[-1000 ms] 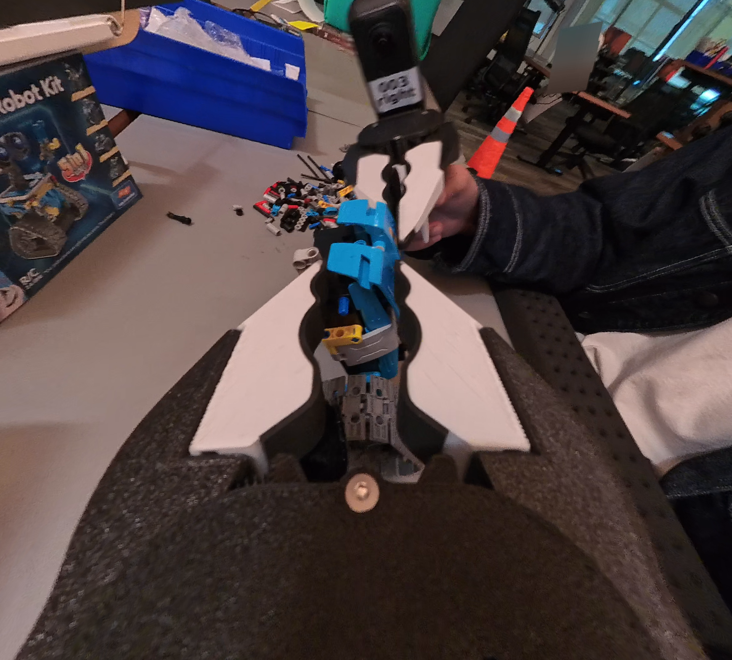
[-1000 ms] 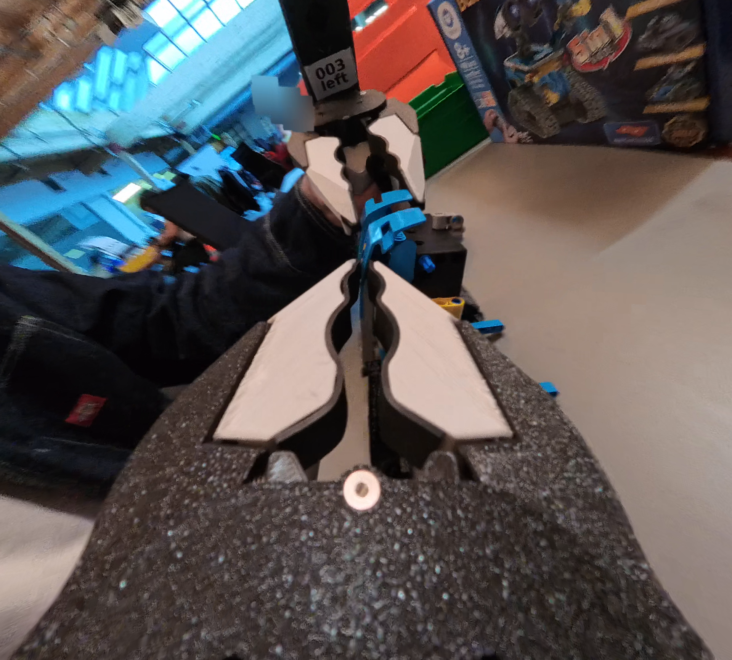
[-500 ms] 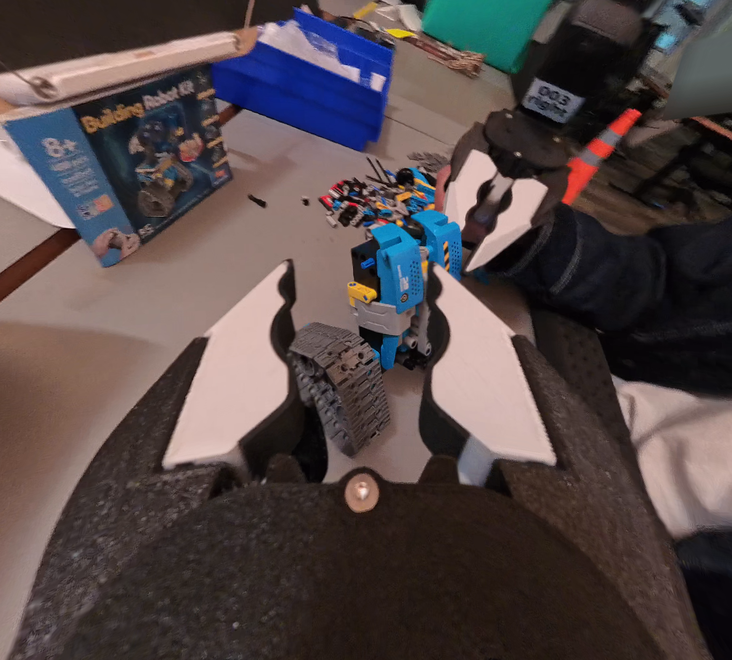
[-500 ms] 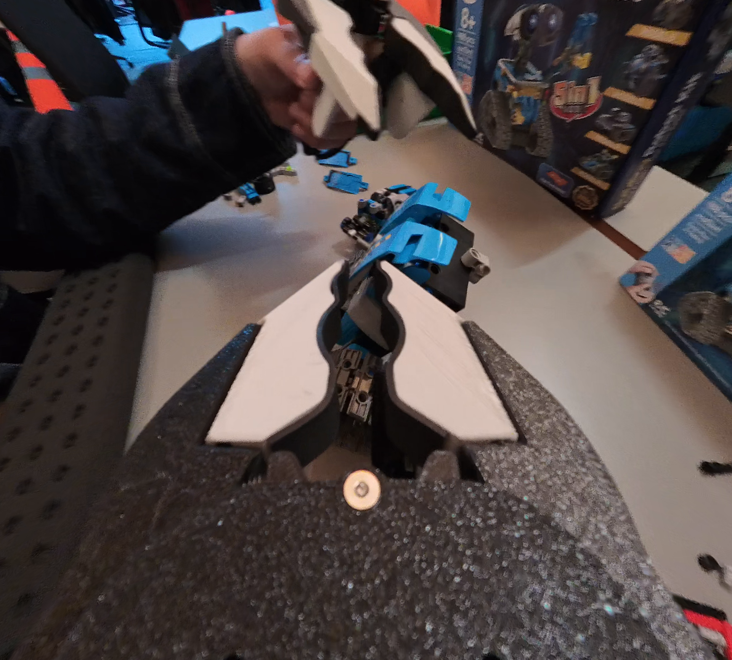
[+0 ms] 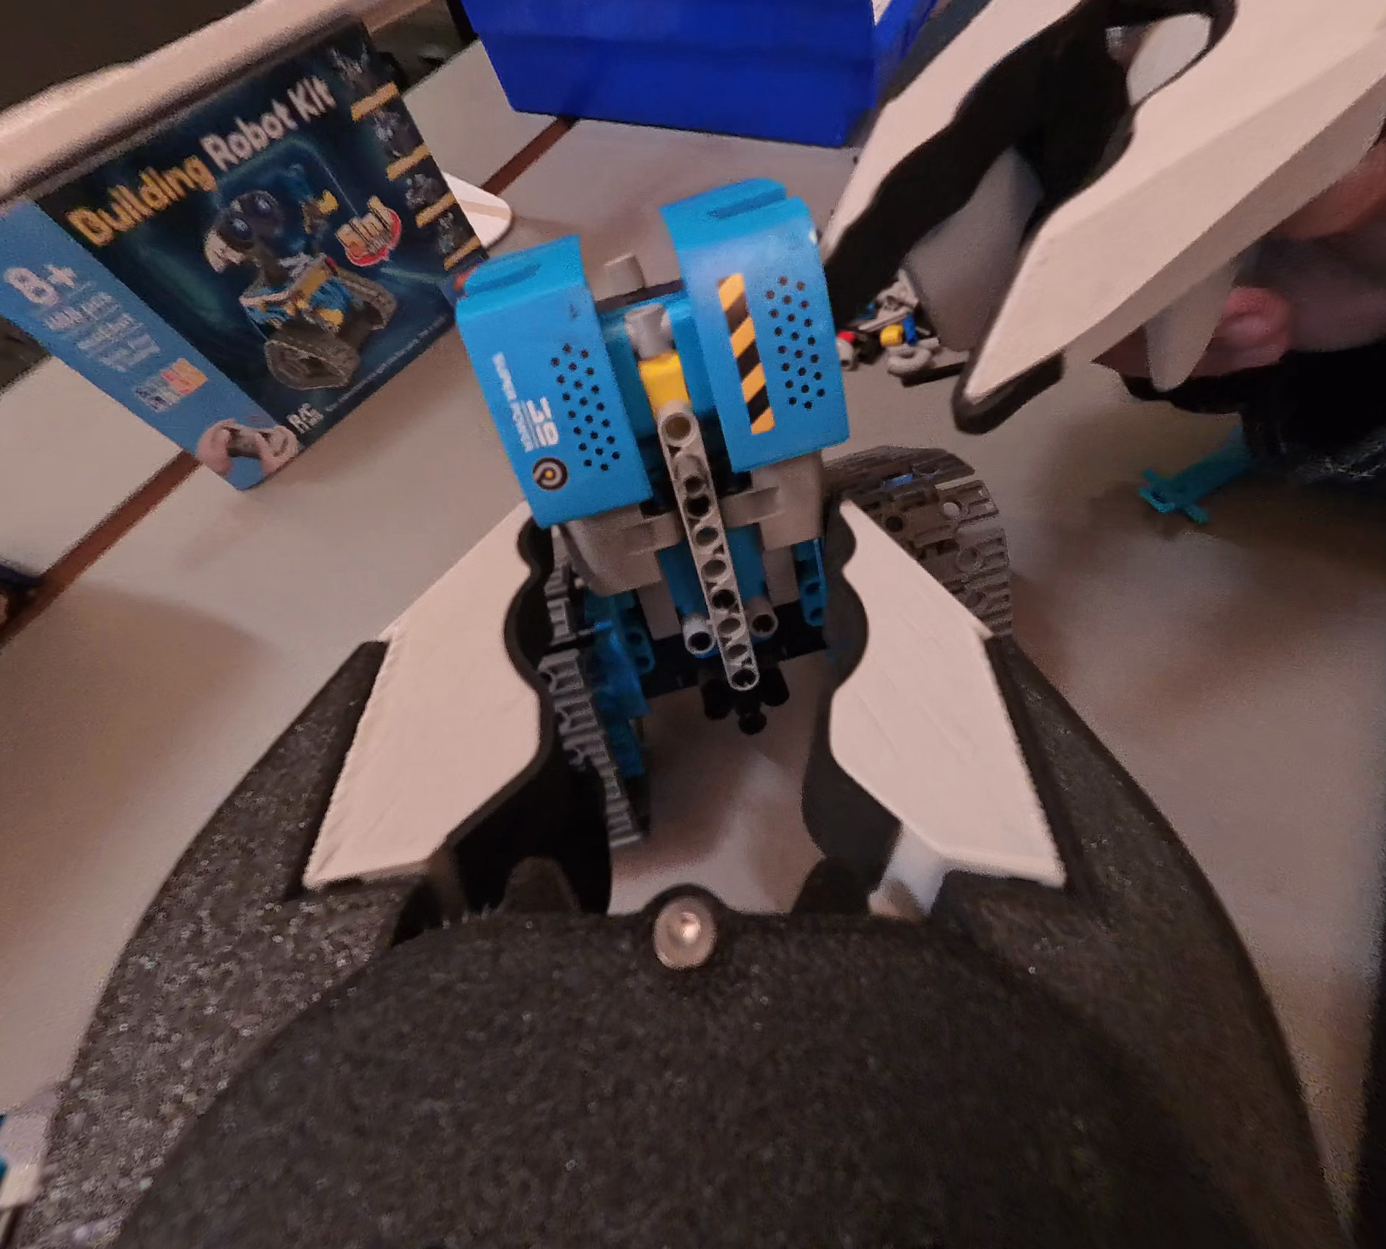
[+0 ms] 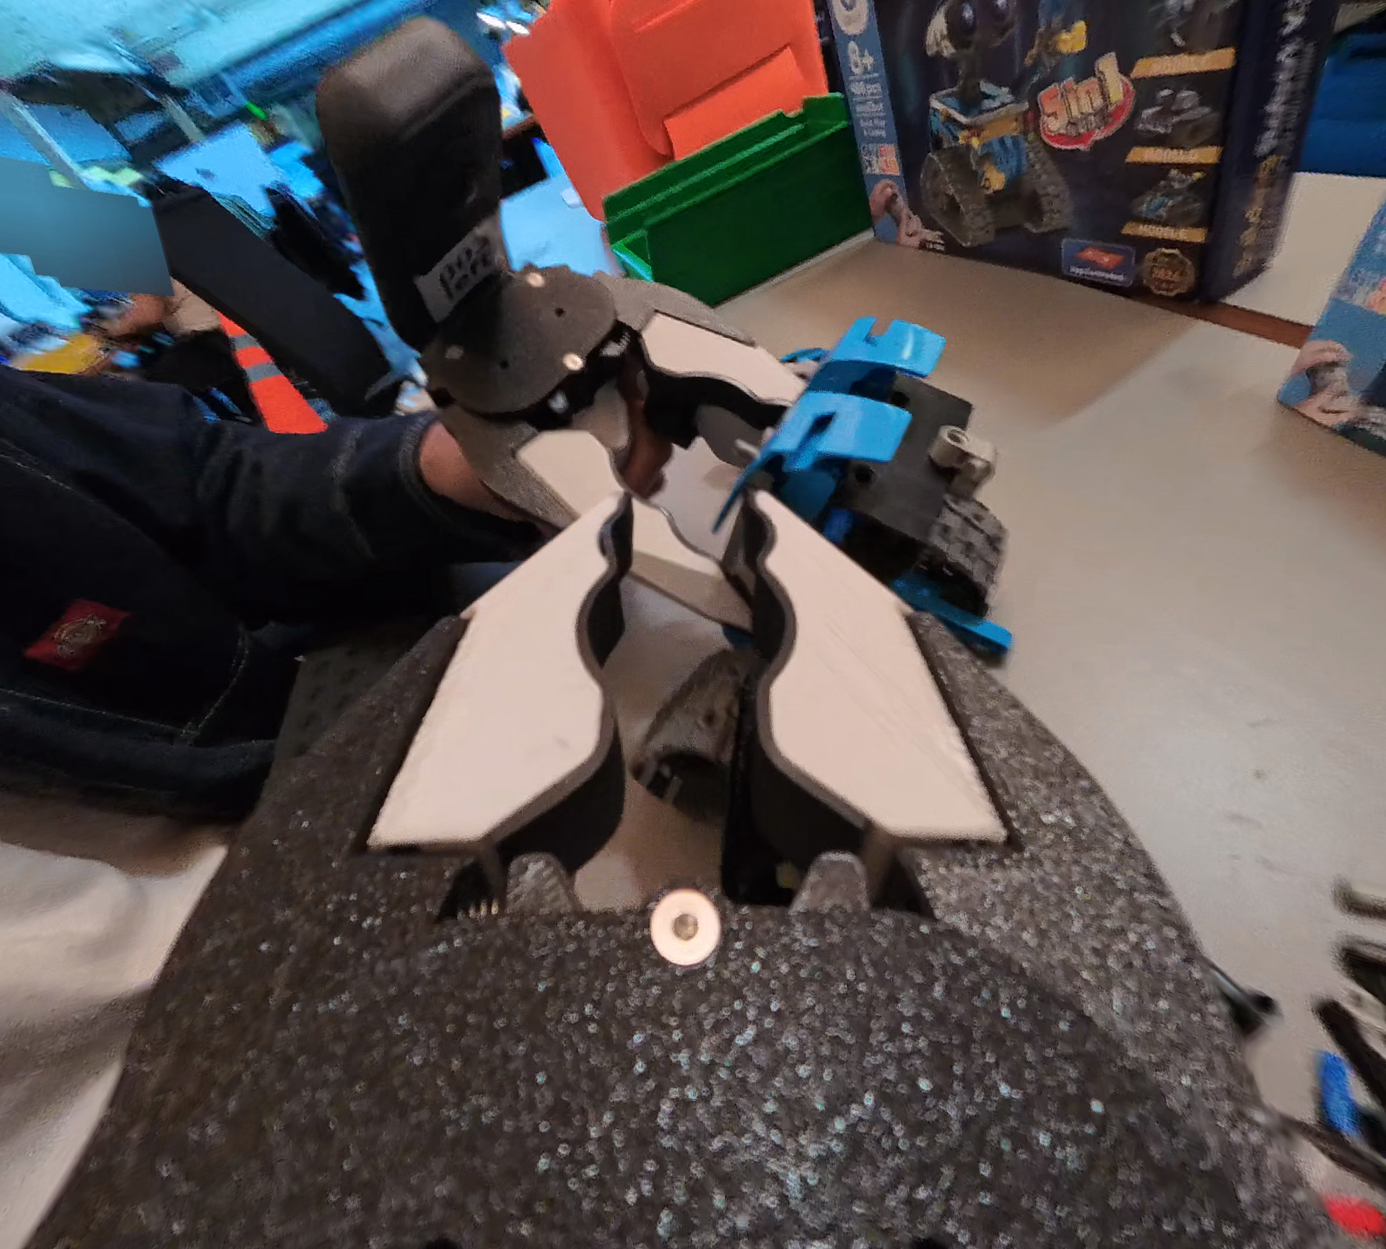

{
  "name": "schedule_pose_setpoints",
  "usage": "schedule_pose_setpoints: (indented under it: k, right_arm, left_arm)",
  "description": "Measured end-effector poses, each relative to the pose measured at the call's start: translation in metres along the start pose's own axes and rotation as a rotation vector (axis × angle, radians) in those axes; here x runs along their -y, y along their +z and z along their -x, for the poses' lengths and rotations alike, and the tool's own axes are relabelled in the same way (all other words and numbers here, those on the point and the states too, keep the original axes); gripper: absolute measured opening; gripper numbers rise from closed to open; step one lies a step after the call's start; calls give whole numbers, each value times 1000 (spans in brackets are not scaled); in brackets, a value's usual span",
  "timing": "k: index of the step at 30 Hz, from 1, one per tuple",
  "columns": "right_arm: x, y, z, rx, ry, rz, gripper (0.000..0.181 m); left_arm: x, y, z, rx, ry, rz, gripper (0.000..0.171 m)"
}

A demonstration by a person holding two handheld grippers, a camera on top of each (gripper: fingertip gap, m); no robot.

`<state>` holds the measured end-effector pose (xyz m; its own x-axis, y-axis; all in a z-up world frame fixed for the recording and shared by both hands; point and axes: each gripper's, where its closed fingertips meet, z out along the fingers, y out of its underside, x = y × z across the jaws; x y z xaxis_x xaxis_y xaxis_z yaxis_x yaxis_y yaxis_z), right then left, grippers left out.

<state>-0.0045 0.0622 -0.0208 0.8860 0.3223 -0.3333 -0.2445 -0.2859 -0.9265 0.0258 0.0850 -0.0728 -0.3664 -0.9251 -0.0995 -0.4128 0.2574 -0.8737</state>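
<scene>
Blue-and-grey tracked toy robot (image 5: pixel 660 463) upright between the spread jaws of the left gripper (image 5: pixel 679 523), contact unclear | right gripper (image 6: pixel 686 508) part-open, empty | treads partly hidden.

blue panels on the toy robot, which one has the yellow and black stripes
The right-hand blue panel in the left wrist view; the left-hand panel has dots and markings but no stripes.

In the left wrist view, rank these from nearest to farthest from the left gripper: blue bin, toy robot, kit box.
1. Toy robot: between the left gripper's fingers, dead centre.
2. Kit box: standing on the table, ahead to the left.
3. Blue bin: at the back, beyond the toy robot.
</scene>
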Motion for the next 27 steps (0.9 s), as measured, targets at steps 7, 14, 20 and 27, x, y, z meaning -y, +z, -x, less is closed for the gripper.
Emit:
schedule_pose_setpoints:
  k: [7,14,20,27]
  right_arm:
    - [12,-28,-34,-452,-403,-15,23]
    - [7,-3,-36,-629,-601,61,17]
    - [7,-3,-38,-626,-607,60,9]
    - [6,-4,-43,-653,-623,84,3]
  left_arm:
    - [-8,-8,13,17,-34,-24,70]
    - [-13,-8,12,45,-64,-21,69]
    - [-14,-4,10,80,-56,-18,69]
    - [-13,-4,10,80,-69,-18,68]
